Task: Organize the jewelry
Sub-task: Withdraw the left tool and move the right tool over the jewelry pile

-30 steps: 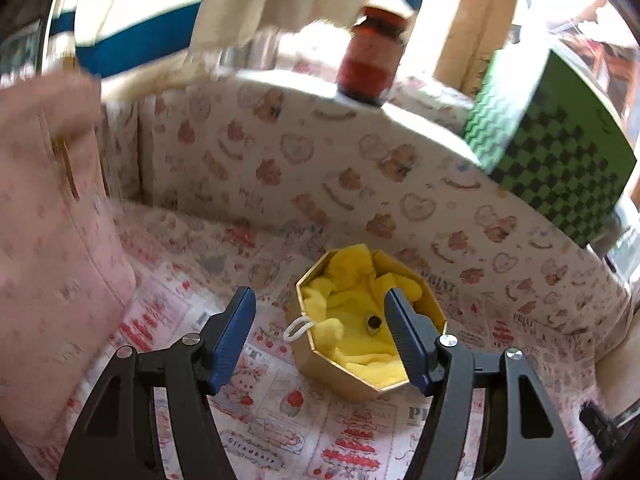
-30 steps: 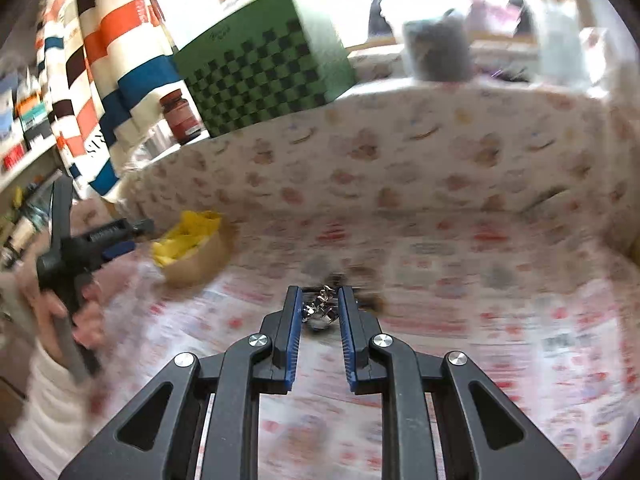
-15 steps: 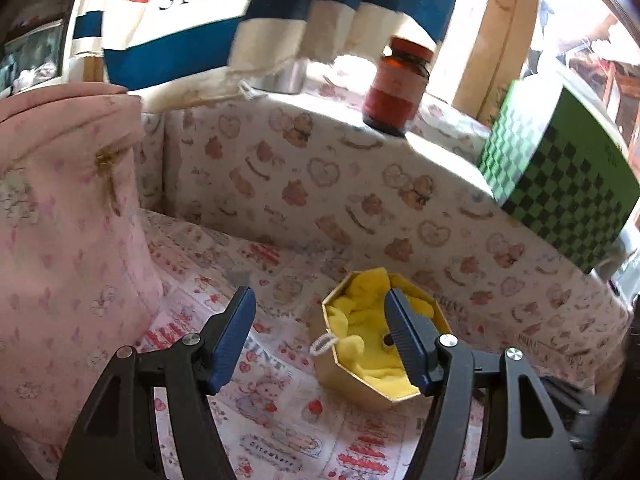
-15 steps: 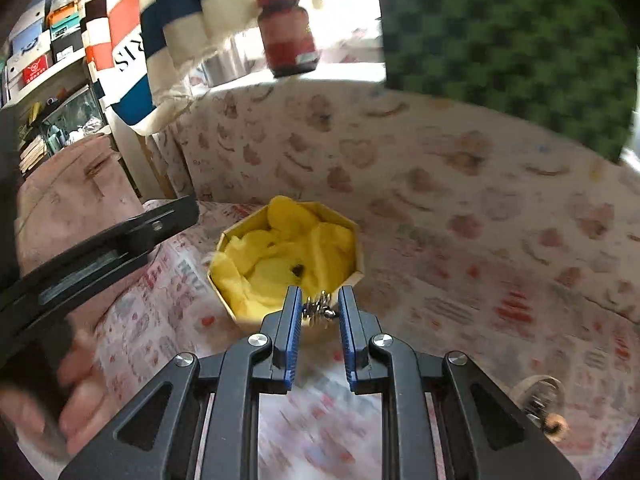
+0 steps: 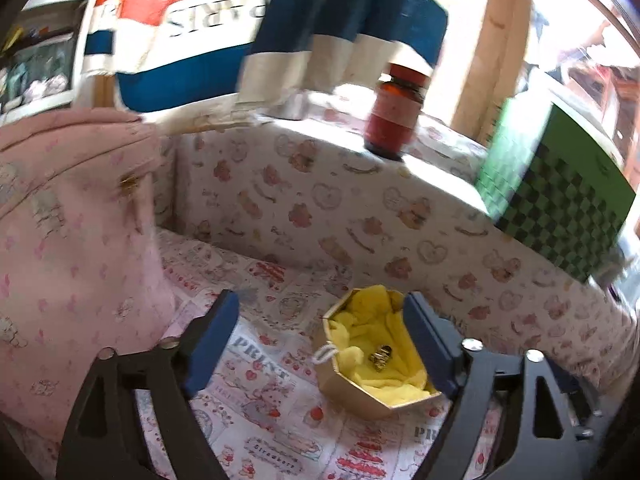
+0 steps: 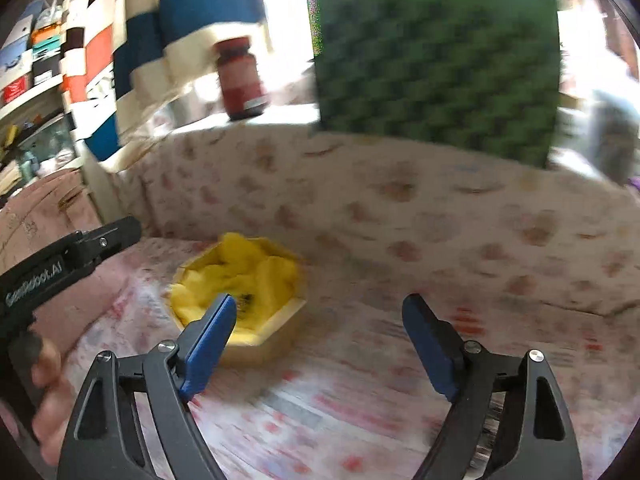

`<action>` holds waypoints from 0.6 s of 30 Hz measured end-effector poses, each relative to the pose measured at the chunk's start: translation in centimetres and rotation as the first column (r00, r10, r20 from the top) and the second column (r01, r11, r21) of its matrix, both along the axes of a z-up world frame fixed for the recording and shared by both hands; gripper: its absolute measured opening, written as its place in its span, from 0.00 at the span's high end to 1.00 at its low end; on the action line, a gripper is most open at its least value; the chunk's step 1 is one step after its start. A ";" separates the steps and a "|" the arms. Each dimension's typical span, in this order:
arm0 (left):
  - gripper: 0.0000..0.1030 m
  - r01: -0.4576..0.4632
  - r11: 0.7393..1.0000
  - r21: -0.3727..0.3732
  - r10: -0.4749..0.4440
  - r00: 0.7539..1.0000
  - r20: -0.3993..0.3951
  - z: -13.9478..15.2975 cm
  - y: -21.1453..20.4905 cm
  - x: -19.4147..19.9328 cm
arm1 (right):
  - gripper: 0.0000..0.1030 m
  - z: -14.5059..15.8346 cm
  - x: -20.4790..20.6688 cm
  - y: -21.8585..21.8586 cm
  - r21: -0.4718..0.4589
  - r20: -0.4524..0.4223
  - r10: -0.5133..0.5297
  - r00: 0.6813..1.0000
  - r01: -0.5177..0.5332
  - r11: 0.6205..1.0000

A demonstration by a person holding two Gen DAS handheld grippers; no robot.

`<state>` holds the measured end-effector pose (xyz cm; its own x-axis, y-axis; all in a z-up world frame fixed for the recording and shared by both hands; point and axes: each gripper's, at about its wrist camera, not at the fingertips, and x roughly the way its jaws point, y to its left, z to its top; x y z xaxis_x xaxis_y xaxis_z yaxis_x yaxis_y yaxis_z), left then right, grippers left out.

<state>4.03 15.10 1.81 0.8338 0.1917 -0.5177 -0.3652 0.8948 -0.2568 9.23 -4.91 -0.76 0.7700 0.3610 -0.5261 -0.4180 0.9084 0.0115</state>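
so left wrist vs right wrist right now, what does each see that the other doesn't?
Left wrist only: a sharp look at the gold jewelry piece lying on the yellow cloth, plus the box's white cord loop.

Right wrist only: the left gripper's body, seen from the side, and the hand holding it.

Both: the octagonal box, brown bottle, green checkered box, and open jaws on each view's own gripper.

The left wrist view looks forward and down between its own fingers, close over the gold box [image 5: 362, 384] near the printed cloth's [image 5: 264, 436] back edge. The right wrist view faces the same padded back wall [image 6: 440, 208] from slightly farther right. Both share the box [image 6: 256, 344], red jar [image 5: 394, 110] and green checkered box [image 6: 436, 60].
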 end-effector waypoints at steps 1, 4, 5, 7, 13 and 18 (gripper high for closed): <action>0.10 0.018 1.000 0.023 -0.018 1.000 -0.004 0.1 -0.5 0.1 | 0.16 0.1 -0.5 -1.0 -0.005 0.021 -0.018 1.000 0.018 1.000; 0.02 0.040 0.992 0.116 -0.041 0.999 0.008 0.4 -2.4 0.1 | 0.16 0.6 -1.8 -4.8 -0.010 0.100 -0.084 0.991 0.086 0.996; 0.00 0.059 0.988 0.143 -0.061 0.998 0.011 0.4 -3.2 0.0 | 0.15 0.7 -2.1 -6.3 0.012 0.119 -0.130 0.984 0.129 0.992; 0.00 0.108 0.978 0.179 -0.113 0.994 0.013 0.5 -4.4 0.1 | 0.15 1.1 -2.4 -8.9 0.071 0.128 -0.181 0.975 0.173 0.982; 0.00 0.158 0.963 0.219 -0.155 0.987 -0.032 -0.7 -6.2 0.7 | 0.14 2.0 -1.8 -14.0 0.128 0.077 -0.239 0.968 0.228 0.965; 0.00 0.155 0.953 0.259 -0.152 0.988 -0.033 -0.7 -6.6 0.8 | 0.14 0.7 -0.3 -15.4 0.110 -0.073 -0.237 0.969 0.244 0.963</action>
